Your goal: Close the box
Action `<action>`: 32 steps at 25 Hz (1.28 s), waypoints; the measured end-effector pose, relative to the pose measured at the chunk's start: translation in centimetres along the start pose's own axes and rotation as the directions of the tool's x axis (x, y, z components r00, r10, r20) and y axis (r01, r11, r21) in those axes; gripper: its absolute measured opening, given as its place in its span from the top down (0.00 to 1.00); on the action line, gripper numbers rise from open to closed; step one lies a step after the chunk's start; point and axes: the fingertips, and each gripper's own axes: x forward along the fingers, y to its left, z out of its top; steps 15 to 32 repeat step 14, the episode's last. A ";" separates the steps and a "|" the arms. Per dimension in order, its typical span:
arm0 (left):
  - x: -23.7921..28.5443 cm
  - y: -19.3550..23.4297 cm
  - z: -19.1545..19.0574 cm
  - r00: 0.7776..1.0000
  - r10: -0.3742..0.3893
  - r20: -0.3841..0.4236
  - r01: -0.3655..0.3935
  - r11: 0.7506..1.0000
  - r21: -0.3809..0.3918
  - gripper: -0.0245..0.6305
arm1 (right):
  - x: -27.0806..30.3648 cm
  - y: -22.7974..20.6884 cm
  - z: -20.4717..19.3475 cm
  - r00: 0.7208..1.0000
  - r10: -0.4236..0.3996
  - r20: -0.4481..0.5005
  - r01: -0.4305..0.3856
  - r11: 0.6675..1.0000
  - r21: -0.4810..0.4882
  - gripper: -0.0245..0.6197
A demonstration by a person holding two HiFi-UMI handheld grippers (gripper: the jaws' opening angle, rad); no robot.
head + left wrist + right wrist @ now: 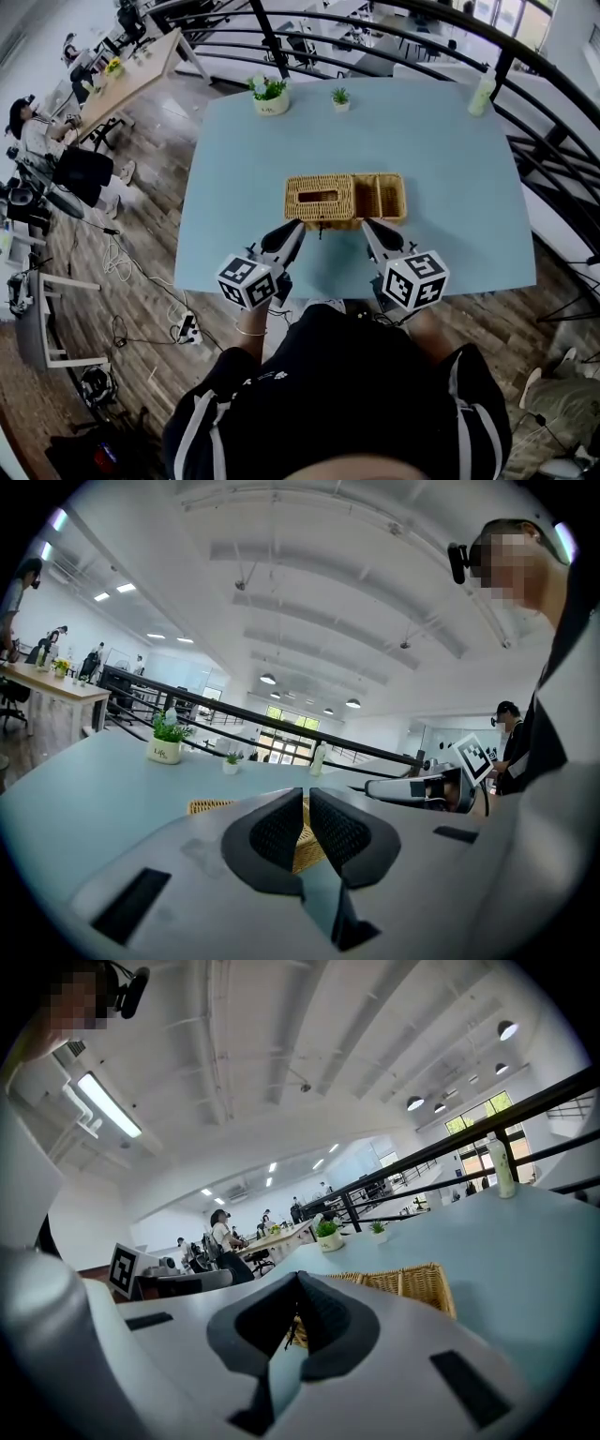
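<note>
Person (pixel 28 131): seated at a desk on the floor well left of the table, in head view.
Table (pixel 450 187): pale blue top; it carries everything listed below.
Pot (pixel 270 98): white, with a green plant, near the far edge and left of centre.
Left gripper (pixel 298 225) (pixel 306 794): held low over the near part of the table, pointing at the box's near left corner. Jaws are drawn almost together, with only a thin slit between the pads. Nothing is gripped; wicker shows beyond the slit. From head view, contact between tips and box cannot be settled.
Box (pixel 337 202) (pixel 211 805) (pixel 412 1283): wicker, about mid-table, long side facing the person. The left part shows a woven top with an oblong slot. The right part is open upward, with a divider inside.
Plant (pixel 340 97): small, in a small pot, near the far edge, just right of the pot and apart from it.
Right gripper (pixel 366 225) (pixel 298 1279): low over the near part of the table, pointing at the box's near side under the open part. The pad tips meet and nothing is held. The box rim lies just past the tips.
Bottle (pixel 482 94): pale, upright, at the far right corner, well apart from the box.
</note>
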 end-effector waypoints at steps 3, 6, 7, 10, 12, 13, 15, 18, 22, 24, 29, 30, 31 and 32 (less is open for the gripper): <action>-0.1 -0.1 -0.1 1.000 0.002 -0.003 -0.002 1.000 0.000 0.92 | -0.1 0.1 -0.1 1.000 0.003 -0.002 -0.003 1.000 0.004 0.96; -0.1 -0.2 -0.2 1.000 0.006 -0.004 -0.006 1.000 0.002 0.92 | -0.3 0.2 -0.1 1.000 0.005 -0.001 -0.005 1.000 0.004 0.96; -0.2 -0.2 -0.3 1.000 0.007 -0.004 -0.007 1.000 0.002 0.92 | -0.3 0.2 -0.1 1.000 0.005 -0.001 -0.005 1.000 0.002 0.96; -0.2 -0.3 -0.2 1.000 0.010 0.003 -0.010 1.000 -0.002 0.92 | -0.4 0.2 -0.1 1.000 0.006 0.000 -0.006 1.000 0.000 0.96; -0.2 -0.3 -0.1 1.000 0.013 0.005 -0.013 1.000 -0.001 0.92 | -0.4 0.2 0.0 1.000 0.009 0.001 -0.009 1.000 0.001 0.96; -0.2 -0.2 -0.1 1.000 0.015 0.006 -0.015 1.000 0.000 0.92 | -0.4 0.2 0.1 1.000 0.010 0.002 -0.010 1.000 0.001 0.96; -0.3 -0.2 0.0 1.000 0.017 0.007 -0.017 1.000 0.001 0.92 | -0.4 0.2 0.1 1.000 0.012 0.002 -0.012 1.000 0.001 0.96; -0.3 -0.2 0.0 1.000 0.017 0.007 -0.017 1.000 0.001 0.92 | -0.4 0.2 0.1 1.000 0.012 0.002 -0.012 1.000 0.001 0.96; -0.3 -0.2 0.0 1.000 0.017 0.007 -0.017 1.000 0.001 0.92 | -0.4 0.2 0.1 1.000 0.012 0.002 -0.012 1.000 0.001 0.96; -0.3 -0.2 0.0 1.000 0.017 0.007 -0.017 1.000 0.001 0.92 | -0.4 0.2 0.1 1.000 0.012 0.002 -0.012 1.000 0.001 0.96; -0.3 -0.2 0.0 1.000 0.017 0.007 -0.017 1.000 0.001 0.92 | -0.4 0.2 0.1 1.000 0.012 0.002 -0.012 1.000 0.001 0.96; -0.3 -0.2 0.0 1.000 0.017 0.007 -0.017 1.000 0.001 0.92 | -0.4 0.2 0.1 1.000 0.012 0.002 -0.012 1.000 0.001 0.96; -0.3 -0.2 0.0 1.000 0.017 0.007 -0.017 1.000 0.001 0.92 | -0.4 0.2 0.1 1.000 0.012 0.002 -0.012 1.000 0.001 0.96; -0.3 -0.2 0.0 1.000 0.017 0.007 -0.017 1.000 0.001 0.92 | -0.4 0.2 0.1 1.000 0.012 0.002 -0.012 1.000 0.001 0.96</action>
